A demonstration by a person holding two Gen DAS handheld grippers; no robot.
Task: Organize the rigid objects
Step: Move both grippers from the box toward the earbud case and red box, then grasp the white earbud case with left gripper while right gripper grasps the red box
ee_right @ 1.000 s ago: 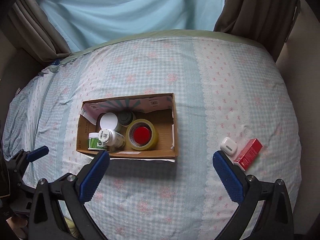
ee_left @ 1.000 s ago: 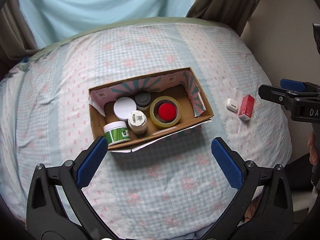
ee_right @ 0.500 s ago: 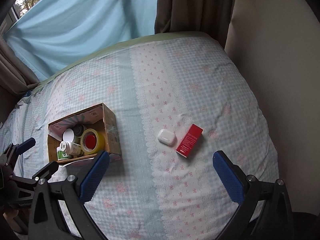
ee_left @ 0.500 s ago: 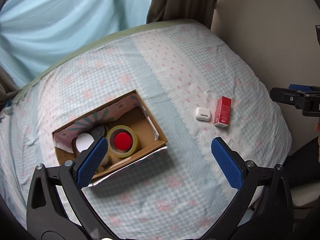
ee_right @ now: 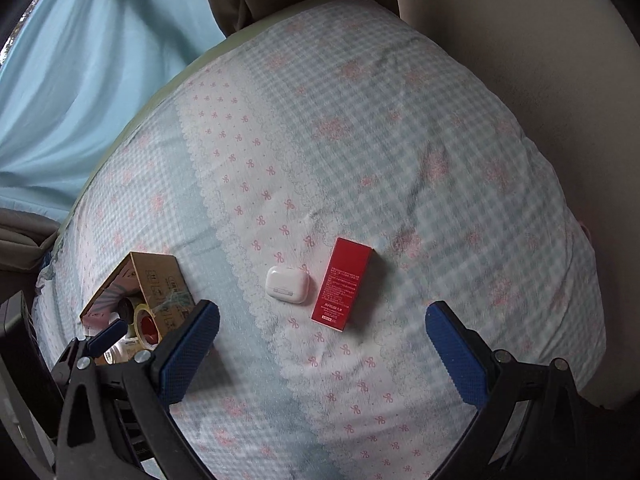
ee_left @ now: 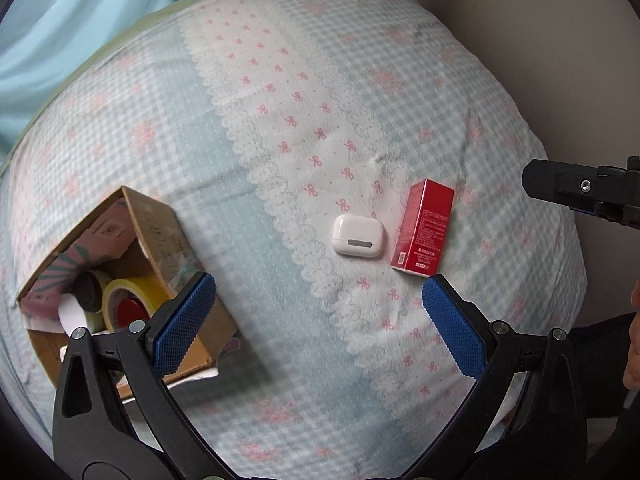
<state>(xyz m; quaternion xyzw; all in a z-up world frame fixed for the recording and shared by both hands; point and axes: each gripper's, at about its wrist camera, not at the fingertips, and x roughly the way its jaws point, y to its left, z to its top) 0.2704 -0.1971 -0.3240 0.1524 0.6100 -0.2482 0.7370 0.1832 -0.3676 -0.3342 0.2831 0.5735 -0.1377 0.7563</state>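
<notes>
A white earbud case (ee_left: pixel 357 236) (ee_right: pixel 287 285) and a red carton (ee_left: pixel 423 228) (ee_right: pixel 342 284) lie side by side on the bed. A cardboard box (ee_left: pixel 160 224) (ee_right: pixel 160 280) at the left holds a yellow tape roll (ee_left: pixel 132 292) with a red lid inside it and several jars. My left gripper (ee_left: pixel 320 320) is open and empty, just short of the case and carton. My right gripper (ee_right: pixel 324 348) is open and empty, just short of the carton; it also shows at the right edge of the left wrist view (ee_left: pixel 580 192).
The bed has a blue and pink checked cover (ee_left: pixel 280 128) (ee_right: pixel 360 140). A beige wall (ee_left: pixel 540 40) runs along its right side. A blue curtain (ee_right: pixel 80 60) hangs behind at the left. The bed's right edge drops off close to the carton.
Both grippers have swung right and closer, from over the box to the earbud case and red carton. The box has slid to the left edge of both views. Jaws stay open.
</notes>
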